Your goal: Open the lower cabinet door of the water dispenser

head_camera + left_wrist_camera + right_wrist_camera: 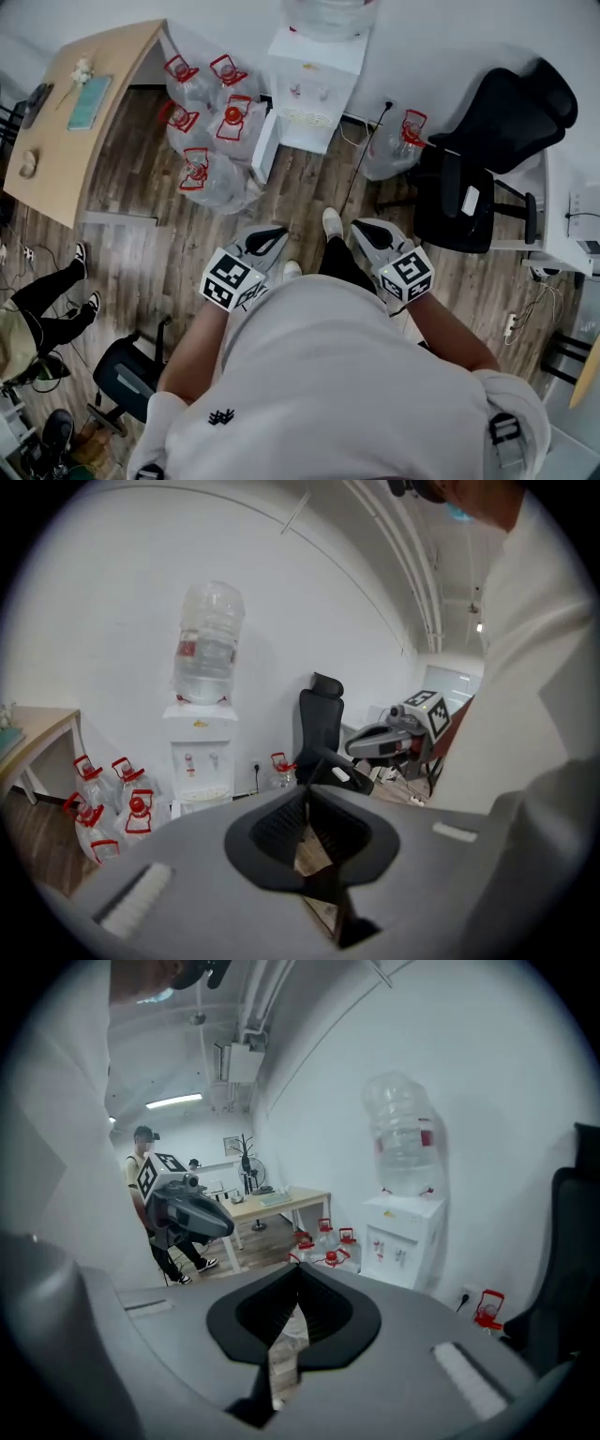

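Wooden counter (56,141) is standing at the far left, with red-capped water jugs (211,122) crowding the floor just to its right. Beside them the white water dispenser (314,89) is standing against the far wall, well apart from both grippers, its lower cabinet door (265,142) seemingly hanging open toward the jugs. Nearer the person, the left gripper (279,232) is holding its jaws together on nothing, the right gripper (358,225) is likewise showing jaws pressed together and empty, and a black office chair (506,122) is sitting at the right.

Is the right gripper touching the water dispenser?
Apart. The head view shows the right gripper near the person's body, with floor between it and the water dispenser.
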The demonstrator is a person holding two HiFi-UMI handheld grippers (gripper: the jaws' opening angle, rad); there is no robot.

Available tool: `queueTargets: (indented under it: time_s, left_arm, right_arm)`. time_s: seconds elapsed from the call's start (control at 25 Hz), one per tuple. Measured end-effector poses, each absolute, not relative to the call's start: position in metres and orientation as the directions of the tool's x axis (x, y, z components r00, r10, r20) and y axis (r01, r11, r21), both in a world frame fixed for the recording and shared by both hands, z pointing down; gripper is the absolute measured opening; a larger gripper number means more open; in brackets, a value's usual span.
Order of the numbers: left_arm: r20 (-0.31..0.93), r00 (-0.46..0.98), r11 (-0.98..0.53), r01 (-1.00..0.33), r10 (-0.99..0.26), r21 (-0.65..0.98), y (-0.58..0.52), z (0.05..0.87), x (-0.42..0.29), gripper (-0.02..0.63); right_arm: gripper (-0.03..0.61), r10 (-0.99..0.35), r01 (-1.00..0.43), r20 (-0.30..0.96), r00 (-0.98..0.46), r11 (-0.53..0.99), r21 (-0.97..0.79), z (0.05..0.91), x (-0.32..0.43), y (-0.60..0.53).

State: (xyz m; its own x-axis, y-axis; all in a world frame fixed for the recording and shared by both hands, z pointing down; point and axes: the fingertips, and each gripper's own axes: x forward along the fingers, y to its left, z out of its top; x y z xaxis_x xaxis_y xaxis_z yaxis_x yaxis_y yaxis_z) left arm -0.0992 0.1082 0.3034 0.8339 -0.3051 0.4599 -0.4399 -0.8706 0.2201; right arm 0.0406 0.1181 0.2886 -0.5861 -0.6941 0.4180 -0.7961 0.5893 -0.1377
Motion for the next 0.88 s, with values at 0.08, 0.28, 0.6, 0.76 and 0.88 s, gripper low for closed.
queueTargets:
  time_s: [0.08,0.28,0.6,0.76,0.88]
  left_arm:
    - [0.453,0.835,-0.876,-0.438,-0.312,0.203,0.11,0.295,-0.101,0.064]
    - [0.449,0.833,-0.874,-0.445,-0.323,0.197,0.116,0.288,-0.104,0.065]
    - [0.44,0.846,-0.881,-0.422,-0.3,0.211,0.135,0.291,-0.104,0.064]
    - [0.442,0.849,-0.884,-0.415,-0.291,0.215,0.138,0.294,-0.105,0.064]
    - [0.44,0.851,-0.887,-0.409,-0.286,0.215,0.139,0.295,-0.106,0.065]
  right_arm:
    - [0.002,-0.718,-0.808,0.396,-0.572,0.577,-0.12,0.276,0.045,0.128]
    - [0.002,-0.745,-0.823,0.374,-0.553,0.559,-0.103,0.256,0.059,0.139]
    - [0.002,-0.745,-0.822,0.376,-0.551,0.563,-0.09,0.257,0.048,0.158]
    - [0.002,-0.744,-0.821,0.369,-0.556,0.562,-0.103,0.26,0.044,0.16]
    - [0.002,-0.744,-0.821,0.37,-0.556,0.56,-0.109,0.262,0.041,0.159]
